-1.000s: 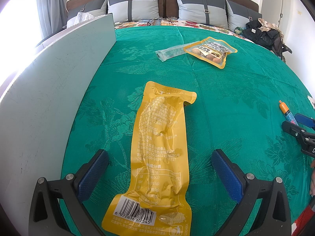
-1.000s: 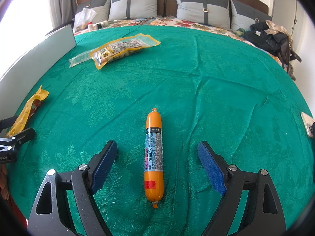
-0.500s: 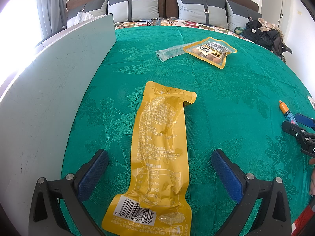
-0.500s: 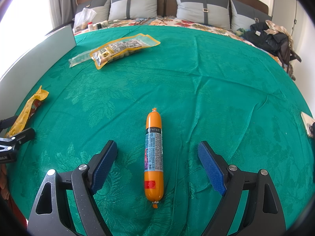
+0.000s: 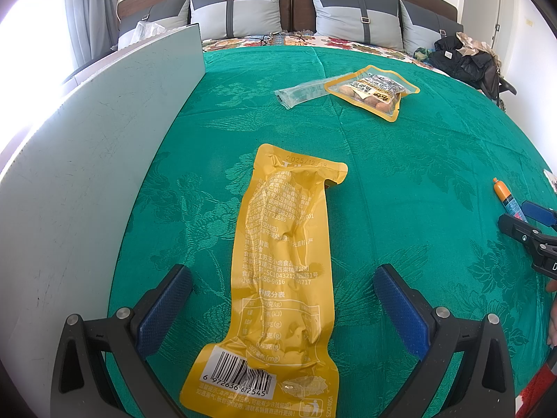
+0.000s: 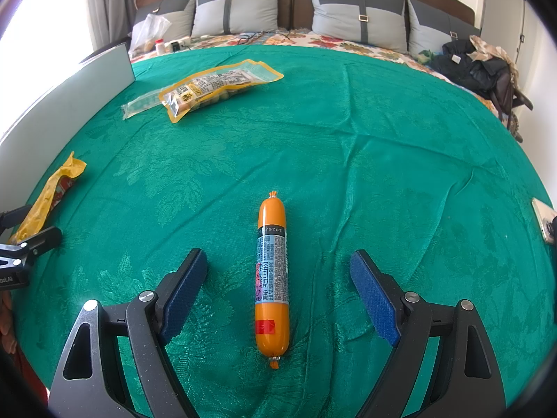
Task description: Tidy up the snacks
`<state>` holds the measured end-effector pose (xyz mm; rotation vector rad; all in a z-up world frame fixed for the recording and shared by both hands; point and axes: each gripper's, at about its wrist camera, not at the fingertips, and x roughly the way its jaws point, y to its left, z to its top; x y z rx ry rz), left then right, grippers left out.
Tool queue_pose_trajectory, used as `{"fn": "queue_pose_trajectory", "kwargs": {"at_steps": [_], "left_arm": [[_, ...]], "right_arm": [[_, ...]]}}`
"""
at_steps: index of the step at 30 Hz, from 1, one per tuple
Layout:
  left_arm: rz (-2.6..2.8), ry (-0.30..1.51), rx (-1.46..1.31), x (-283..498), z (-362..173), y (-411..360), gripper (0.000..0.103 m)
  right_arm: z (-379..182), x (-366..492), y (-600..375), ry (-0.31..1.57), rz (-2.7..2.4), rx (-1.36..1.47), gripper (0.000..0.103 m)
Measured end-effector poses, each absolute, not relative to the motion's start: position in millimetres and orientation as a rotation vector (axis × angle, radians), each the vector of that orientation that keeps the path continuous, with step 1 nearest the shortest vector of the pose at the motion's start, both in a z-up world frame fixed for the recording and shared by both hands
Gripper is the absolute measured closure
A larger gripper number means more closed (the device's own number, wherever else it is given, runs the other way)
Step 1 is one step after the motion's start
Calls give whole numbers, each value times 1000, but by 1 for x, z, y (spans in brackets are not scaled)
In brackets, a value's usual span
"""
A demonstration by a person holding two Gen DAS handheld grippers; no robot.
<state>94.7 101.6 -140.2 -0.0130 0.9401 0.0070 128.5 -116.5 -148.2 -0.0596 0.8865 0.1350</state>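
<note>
nothing has changed over the last second: both tools sit exactly where they were, so the organizing looks not yet begun, with each tool apparently lined up for a first pick

the left hand-held gripper is spread wide, its blue pads either side of the yellow pouch, which lies flat and lengthwise on the green bedspread, barcode end nearest the camera; neither pad touches it. the right hand-held gripper is likewise spread, straddling the orange sausage stick, which lies lengthwise between the pads and apart from both

far up the bed a clear-fronted yellow snack bag lies partly over a clear sleeve

the left wrist view shows the pouch's printed back and the grey board standing along the bed's left edge just beside it; it catches only the tip of the sausage at its right margin. the right wrist view shows the whole sausage and its label, but the pouch only as a crumpled yellow strip at the far left. it also reveals a plastic bag and small bottle near the pillows, which the board hides from the left view
</note>
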Motion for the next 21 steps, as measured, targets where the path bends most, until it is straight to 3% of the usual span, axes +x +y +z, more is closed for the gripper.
{"fn": "queue_pose_trajectory", "kwargs": {"at_steps": [9,17,18,19,21], "left_arm": [[-103,1089,-62,109,-129,111,1],[-111,1129,91,112,-125,88,33],[-117,1129,67,111,-124,90,48],[-112,1124,45,111,-122,91,55],[-106,1123,22,109,-122,93,55]], "right_arm": [[-148,131,-117,911,174,-65,14],[-116,163,-157,1115,207,199,18],[-112,167,-159,1139,208,216,18],[-110,171,-158,1166,212,224,18],[-112,175,-149,1216,221,188,21]]}}
